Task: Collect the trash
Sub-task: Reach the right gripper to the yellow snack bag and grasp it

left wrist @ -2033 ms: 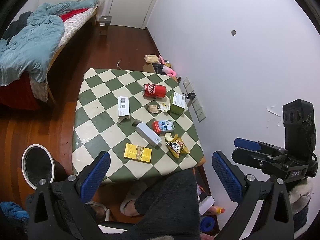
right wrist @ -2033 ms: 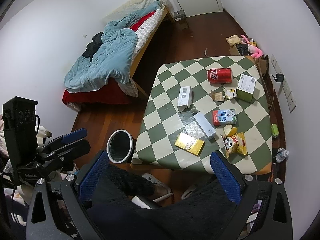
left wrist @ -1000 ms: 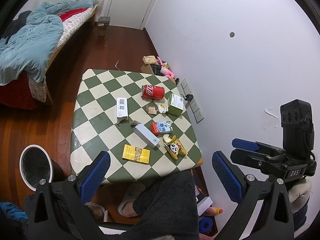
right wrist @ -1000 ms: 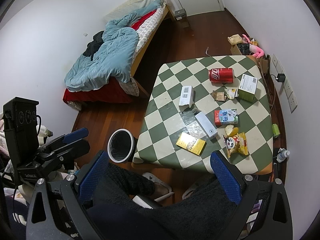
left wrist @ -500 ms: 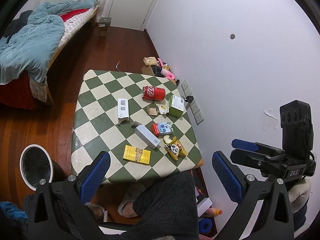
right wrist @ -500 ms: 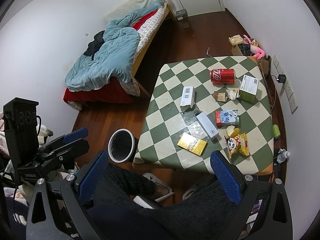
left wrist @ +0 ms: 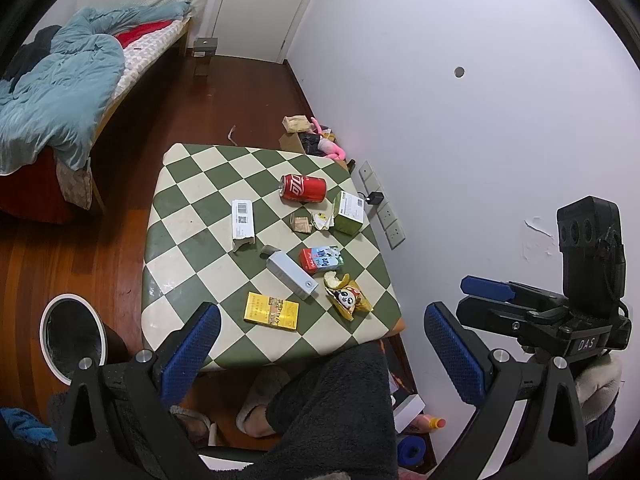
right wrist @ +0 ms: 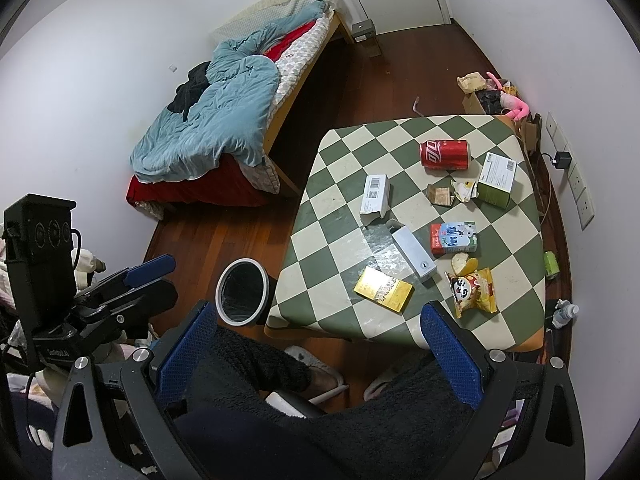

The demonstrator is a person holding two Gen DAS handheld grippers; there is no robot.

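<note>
A green-and-white checkered table (left wrist: 188,224) (right wrist: 328,208) holds the trash: a red cola can (left wrist: 303,188) (right wrist: 444,154), a green box (left wrist: 349,213), two white boxes (left wrist: 242,220) (left wrist: 292,275), a milk carton (left wrist: 322,259) (right wrist: 453,238), a yellow box (left wrist: 271,312) (right wrist: 383,290), a yellow snack bag (left wrist: 347,296) (right wrist: 474,290) and crumpled wrappers (left wrist: 312,222). A black bin with a white rim (left wrist: 74,338) (right wrist: 241,292) stands on the floor left of the table. My left gripper (left wrist: 320,352) is open and empty, high above the table's near edge. My right gripper (right wrist: 316,352) is open and empty too.
A bed with a blue duvet (left wrist: 52,92) (right wrist: 216,116) lies at the far left. Clutter and a pink toy (left wrist: 320,140) sit by the white wall beyond the table. My legs and slippers (left wrist: 260,400) are below the near edge. Bottles (right wrist: 552,264) lie on the floor at the right.
Both views shifted only slightly; the table drifted a little in the frame. Both grippers stayed open and empty, and nothing on the table moved.
</note>
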